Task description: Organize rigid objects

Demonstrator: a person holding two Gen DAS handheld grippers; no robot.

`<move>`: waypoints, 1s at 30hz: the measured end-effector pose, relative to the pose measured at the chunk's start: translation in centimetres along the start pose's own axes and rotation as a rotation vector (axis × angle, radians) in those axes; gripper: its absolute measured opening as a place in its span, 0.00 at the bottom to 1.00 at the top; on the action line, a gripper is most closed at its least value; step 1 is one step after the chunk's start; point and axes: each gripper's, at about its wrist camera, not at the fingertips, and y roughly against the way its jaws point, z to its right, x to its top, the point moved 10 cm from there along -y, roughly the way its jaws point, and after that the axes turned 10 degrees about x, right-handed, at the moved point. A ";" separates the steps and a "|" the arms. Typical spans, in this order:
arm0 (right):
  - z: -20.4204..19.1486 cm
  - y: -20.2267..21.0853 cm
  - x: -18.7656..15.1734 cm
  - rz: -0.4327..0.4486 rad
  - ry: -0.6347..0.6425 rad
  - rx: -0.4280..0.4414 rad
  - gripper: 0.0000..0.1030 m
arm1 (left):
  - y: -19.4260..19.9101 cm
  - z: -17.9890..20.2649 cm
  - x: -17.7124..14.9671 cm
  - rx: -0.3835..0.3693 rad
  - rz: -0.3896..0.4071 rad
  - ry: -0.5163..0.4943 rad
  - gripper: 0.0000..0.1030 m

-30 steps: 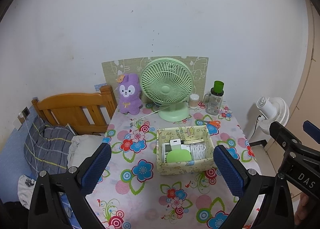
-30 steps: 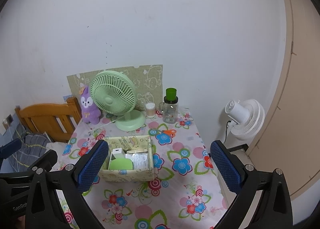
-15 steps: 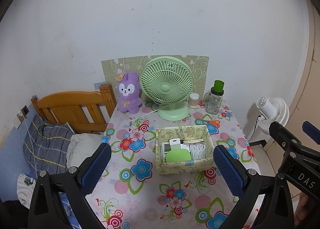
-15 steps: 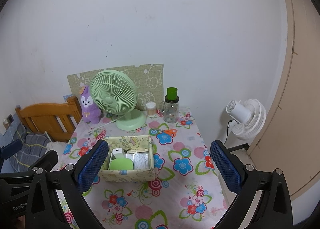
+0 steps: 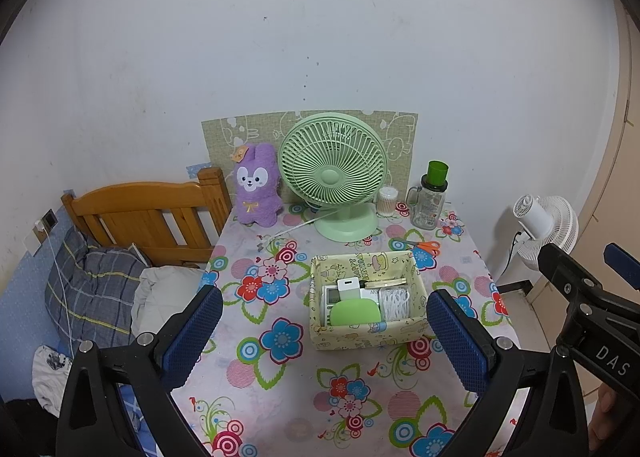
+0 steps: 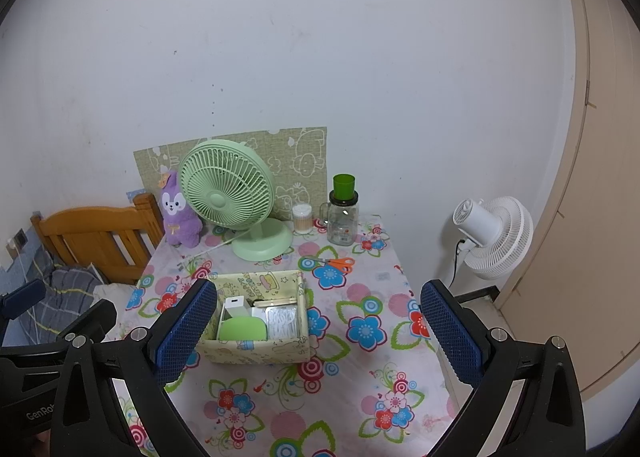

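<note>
Left wrist view: I hold my left claw (image 5: 322, 331) spread wide and empty above the table (image 5: 280, 385), its pads framing the box (image 5: 366, 307) just ahead, where a green case (image 5: 355, 312) and white items lie packed. My right claw (image 6: 318, 331) hangs equally wide, gripping nothing. Scissors (image 6: 334, 262) lie loose beyond the box, likely the next pick, in my judgement.

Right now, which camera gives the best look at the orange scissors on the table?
The right wrist view: the orange scissors lie clear behind the box, handles and blades both showing. The left wrist view also shows the scissors, but smaller, with blades harder to pick out against the flowered cloth. Neither open gripper blocks them.
</note>
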 end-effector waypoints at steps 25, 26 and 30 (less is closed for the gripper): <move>-0.1 -0.5 0.4 0.006 0.004 0.006 1.00 | -0.1 0.2 0.1 0.003 0.003 0.003 1.00; -0.1 -0.5 0.4 0.006 0.004 0.006 1.00 | -0.1 0.2 0.1 0.003 0.002 0.003 1.00; -0.1 -0.5 0.4 0.004 0.003 0.008 1.00 | -0.2 0.3 0.1 0.003 0.002 0.003 1.00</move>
